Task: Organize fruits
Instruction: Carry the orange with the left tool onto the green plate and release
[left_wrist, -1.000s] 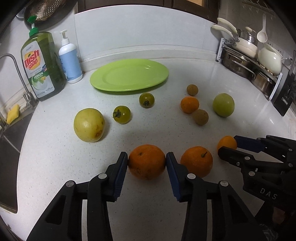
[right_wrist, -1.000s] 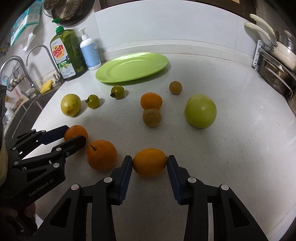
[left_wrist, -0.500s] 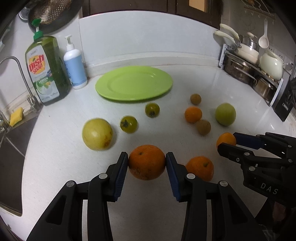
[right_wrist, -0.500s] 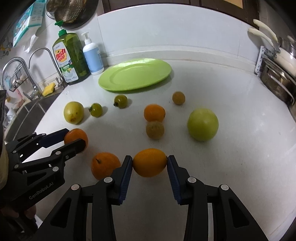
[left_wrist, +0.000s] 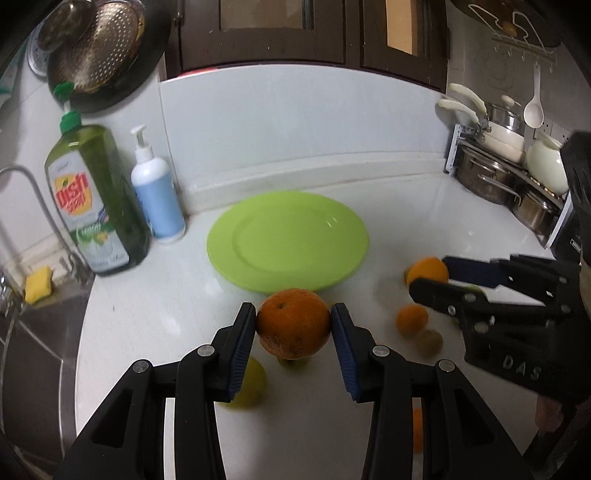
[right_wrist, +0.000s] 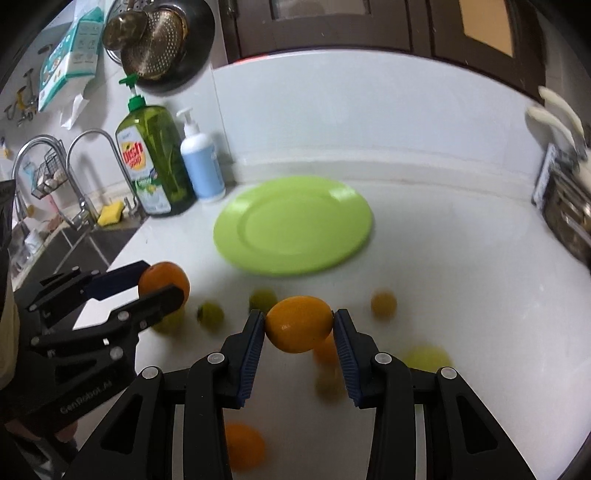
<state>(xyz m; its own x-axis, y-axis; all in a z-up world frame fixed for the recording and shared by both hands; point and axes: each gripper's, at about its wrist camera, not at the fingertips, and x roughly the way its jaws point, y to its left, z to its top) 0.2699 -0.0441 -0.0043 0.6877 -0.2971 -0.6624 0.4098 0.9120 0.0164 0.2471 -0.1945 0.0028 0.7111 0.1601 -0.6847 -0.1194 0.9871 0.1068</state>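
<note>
While its pads clamp an orange (left_wrist: 293, 324) above the bench (left_wrist: 155, 317), the left hand-held gripper (left_wrist: 293, 325) faces the plate (left_wrist: 288, 240) at twelve o'clock. The right hand-held gripper (right_wrist: 299, 330), marked "DAS", pinches a yellower citrus (right_wrist: 299, 325); the left's side reads "GenRobot.AI". At ten o'clock stands a "dish soap" bottle (right_wrist: 157, 158). Blurred fruit lies scattered on the bench beneath both.
</note>
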